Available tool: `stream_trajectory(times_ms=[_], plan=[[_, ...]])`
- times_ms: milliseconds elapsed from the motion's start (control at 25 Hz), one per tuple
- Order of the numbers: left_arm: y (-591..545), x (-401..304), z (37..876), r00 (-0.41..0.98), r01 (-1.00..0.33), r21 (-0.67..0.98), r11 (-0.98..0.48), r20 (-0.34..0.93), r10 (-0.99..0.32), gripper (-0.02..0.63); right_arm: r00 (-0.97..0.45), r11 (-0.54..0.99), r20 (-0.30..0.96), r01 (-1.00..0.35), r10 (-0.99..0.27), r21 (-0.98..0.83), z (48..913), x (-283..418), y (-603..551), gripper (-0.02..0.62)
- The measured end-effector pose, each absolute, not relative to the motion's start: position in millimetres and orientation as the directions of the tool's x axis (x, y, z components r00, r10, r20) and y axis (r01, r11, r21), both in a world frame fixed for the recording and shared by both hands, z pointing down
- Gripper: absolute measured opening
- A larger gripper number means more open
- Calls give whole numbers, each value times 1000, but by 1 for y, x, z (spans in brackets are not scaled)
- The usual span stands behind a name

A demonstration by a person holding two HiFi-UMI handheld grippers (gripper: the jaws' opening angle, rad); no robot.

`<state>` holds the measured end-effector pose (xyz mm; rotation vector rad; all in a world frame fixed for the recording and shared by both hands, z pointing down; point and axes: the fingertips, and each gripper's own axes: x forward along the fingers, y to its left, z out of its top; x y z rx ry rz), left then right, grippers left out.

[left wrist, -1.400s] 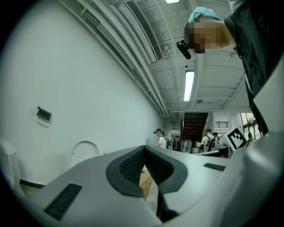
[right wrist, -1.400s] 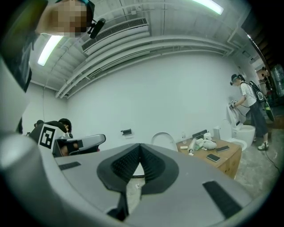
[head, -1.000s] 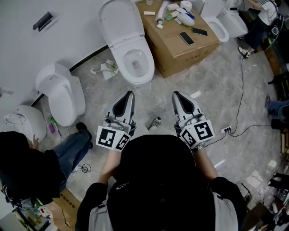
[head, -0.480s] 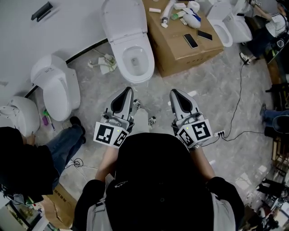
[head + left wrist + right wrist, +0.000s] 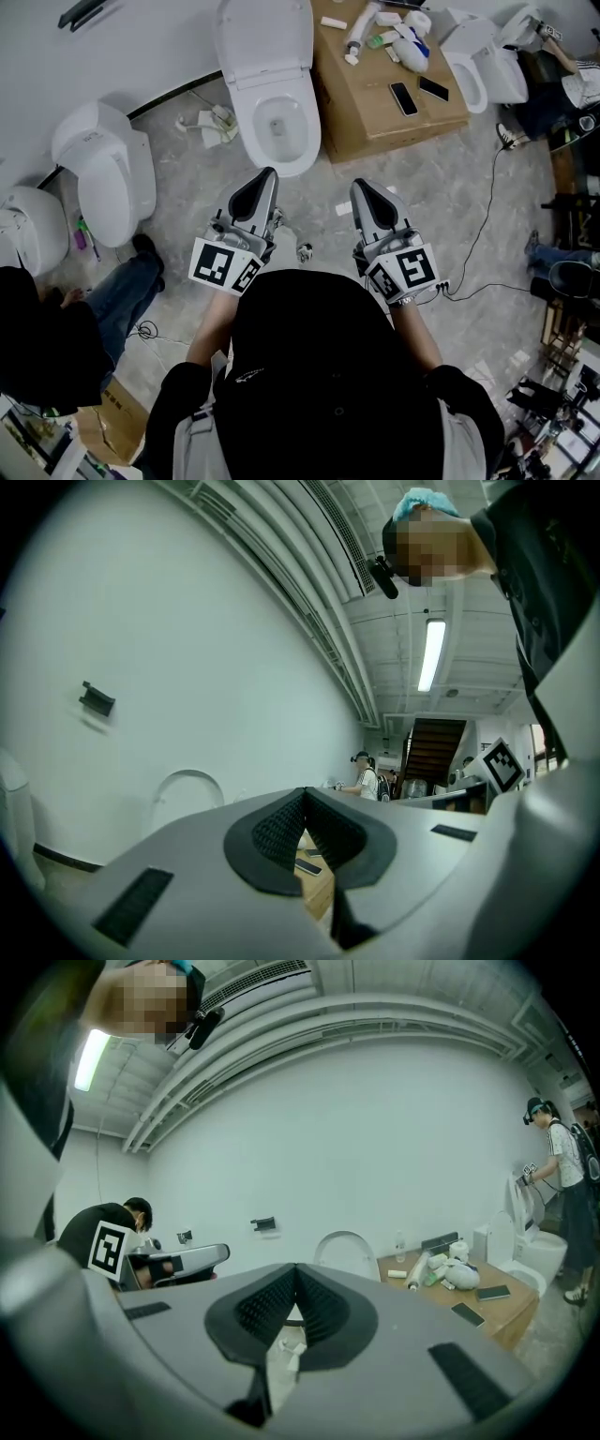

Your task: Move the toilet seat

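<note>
While the left claw (image 5: 265, 174) and right claw (image 5: 362, 186) are both clenched on nothing, the white oval toilet seat (image 5: 281, 161) lies down on its open bowl (image 5: 275, 127) just ahead of them; adjacent brown cardboard box (image 5: 375, 127) carries two black phones (image 5: 404, 97) and white bottles (image 5: 358, 28) on top.

Head view. I log the toilet (image 5: 272, 122) at top centre, lid up against the wall (image 5: 141, 47). A cardboard box (image 5: 375, 127) stands just beside it on the right, with two phones (image 5: 404, 97) and small items (image 5: 394, 33) on top. Beyond the box sits a second toilet (image 5: 473, 66). Left of the centre toilet, crumpled paper (image 5: 214, 122) lies on the floor (image 5: 422, 206), then two more toilet units (image 5: 108, 178) along the wall. My left claw (image 5: 267, 174) and right claw (image 5: 361, 186) are side by side, nearer me than the bowl and apart from it. A cable (image 5: 487, 225) runs across the floor at right.
</note>
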<state>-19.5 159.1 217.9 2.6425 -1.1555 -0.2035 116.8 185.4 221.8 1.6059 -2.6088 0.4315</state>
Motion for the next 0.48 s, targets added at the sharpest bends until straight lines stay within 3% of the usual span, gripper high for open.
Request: stream_trajectory(times_ms=[480], plan=[[94, -36, 220, 697, -684, 272, -677, -31, -716, 9, -482, 456, 201, -875, -853, -166, 220, 93, 115, 14]])
